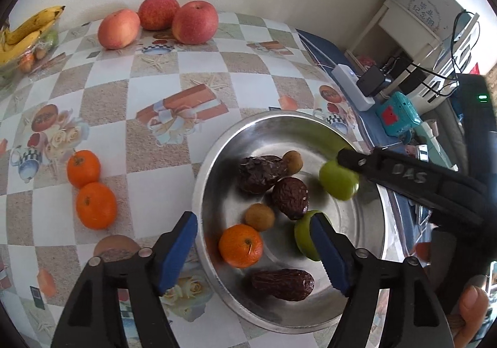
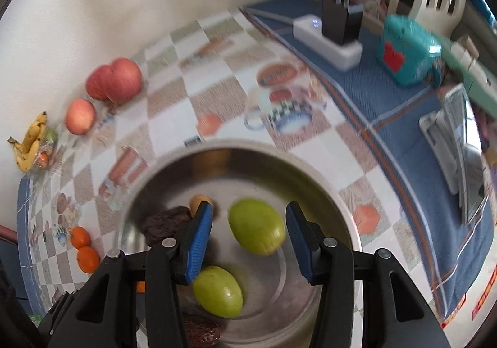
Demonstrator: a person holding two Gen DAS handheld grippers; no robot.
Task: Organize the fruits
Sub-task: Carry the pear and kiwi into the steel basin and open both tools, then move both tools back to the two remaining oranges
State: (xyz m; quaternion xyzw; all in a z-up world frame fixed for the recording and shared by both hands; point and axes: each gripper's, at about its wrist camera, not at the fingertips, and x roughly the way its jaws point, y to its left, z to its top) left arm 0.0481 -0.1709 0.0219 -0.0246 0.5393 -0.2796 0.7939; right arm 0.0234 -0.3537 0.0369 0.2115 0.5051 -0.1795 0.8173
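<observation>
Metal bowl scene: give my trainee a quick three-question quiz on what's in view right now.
1. True or false: two tangerines lie on the tablecloth outside the metal bowl.
2. How many apples stand by the wall?
A. two
B. three
C. five
3. Fill in: the right gripper is open around a green ____ over the bowl.

Key:
1. True; a third tangerine is inside the bowl.
2. B.
3. Fruit; the left gripper is open too, holding nothing.
</observation>
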